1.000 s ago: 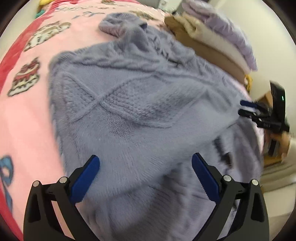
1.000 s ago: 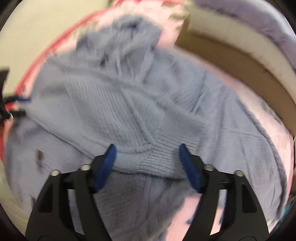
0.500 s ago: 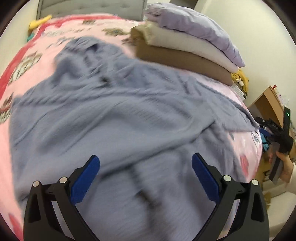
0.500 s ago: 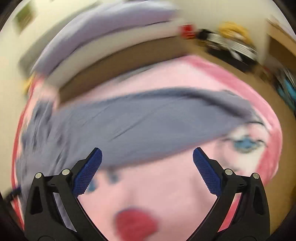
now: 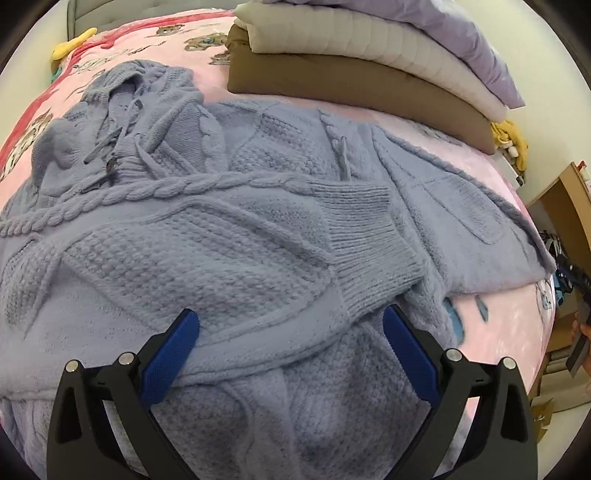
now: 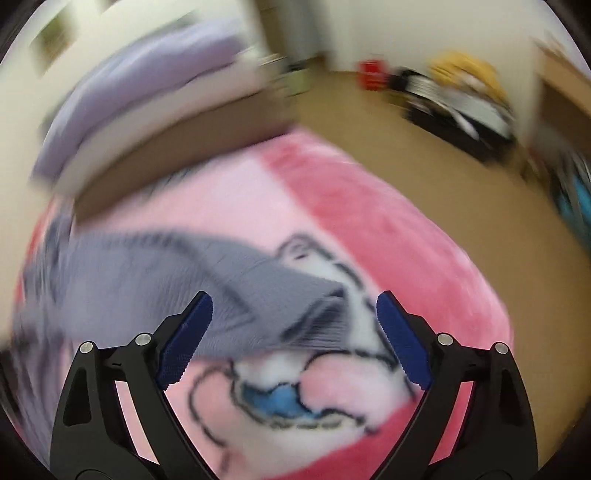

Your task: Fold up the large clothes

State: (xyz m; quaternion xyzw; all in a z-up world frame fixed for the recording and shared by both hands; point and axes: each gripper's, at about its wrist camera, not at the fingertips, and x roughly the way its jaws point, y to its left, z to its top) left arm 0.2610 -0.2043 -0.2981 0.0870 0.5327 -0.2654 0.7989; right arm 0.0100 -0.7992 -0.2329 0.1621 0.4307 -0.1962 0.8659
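Lavender cable-knit hooded sweater [image 5: 229, 221] lies spread across a pink blanket [image 5: 491, 192] printed with cartoon bears, covering most of a bed. Its hood and drawstrings sit at the upper left of the left wrist view, and one sleeve is folded across the body, its ribbed cuff [image 5: 369, 240] lying near the middle. No box or basket holds anything; the only stack is at the head of the bed, where a brown cushion [image 5: 351, 81] carries a cream quilt [image 5: 351, 33] and a pale purple duvet [image 5: 469, 40] on top.

The left gripper [image 5: 291, 354] hangs over the sweater's lower part with its blue-padded jaws spread wide and nothing pinched between them. The right gripper [image 6: 295, 336] points at the other sleeve's cuff [image 6: 295, 314], which lies on the blanket near the bed's edge; its jaws stand wide and are closing, the cuff lying between them but not pressed by the pads. This view is blurred.

A second ago the right gripper faced the sweater's body, and the left view showed the sweater bunched and close. Now the left view takes in the whole garment lying flatter, and the right view has swung out to the sleeve end and the floor [image 6: 406, 147] beyond.
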